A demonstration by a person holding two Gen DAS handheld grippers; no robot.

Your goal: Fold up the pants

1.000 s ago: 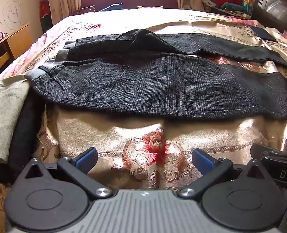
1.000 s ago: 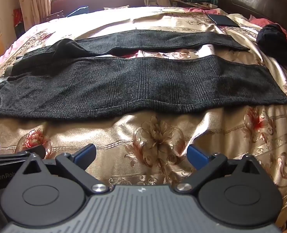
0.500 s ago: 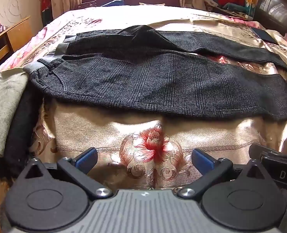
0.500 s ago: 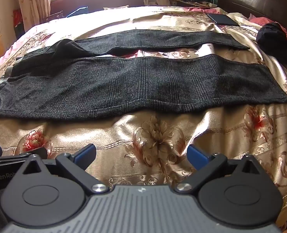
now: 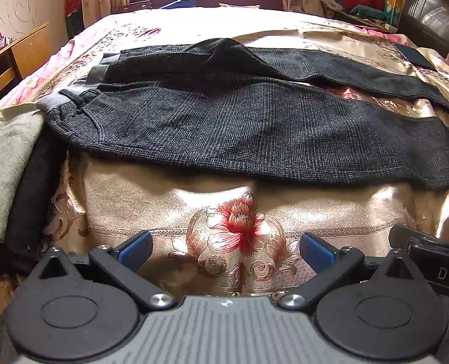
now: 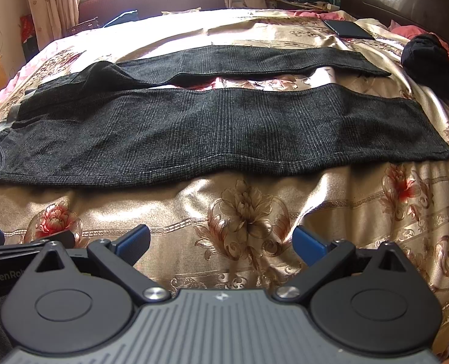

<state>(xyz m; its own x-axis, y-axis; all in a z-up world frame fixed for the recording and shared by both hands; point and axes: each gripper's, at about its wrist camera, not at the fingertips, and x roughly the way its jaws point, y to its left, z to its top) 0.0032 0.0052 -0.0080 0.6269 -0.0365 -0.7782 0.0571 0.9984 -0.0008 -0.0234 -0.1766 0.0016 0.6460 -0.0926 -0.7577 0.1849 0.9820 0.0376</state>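
The left gripper (image 5: 226,250) has eased forward and tipped down a little over the last second, so the pants (image 5: 239,121) now sit lower and larger in its view, while the right gripper (image 6: 221,244) has hardly shifted at all. Both sets of jaws stand spread wide with nothing between them, hovering over the bare bedspread (image 6: 248,212) at the bed's near edge. The pants lie flat across the middle of the bed, waistband (image 5: 53,101) toward the left edge, the two legs running side by side to the right with a strip of bedspread showing between them. No fold looks begun; judging by the approach, the first grasp is likely along the near leg's edge. The near hem runs out of the left view, and the waistband is cut off at the right view's margin. A grey-green cloth (image 5: 3,157) at the left edge touches the waistband corner; whether it overlaps it is unclear.
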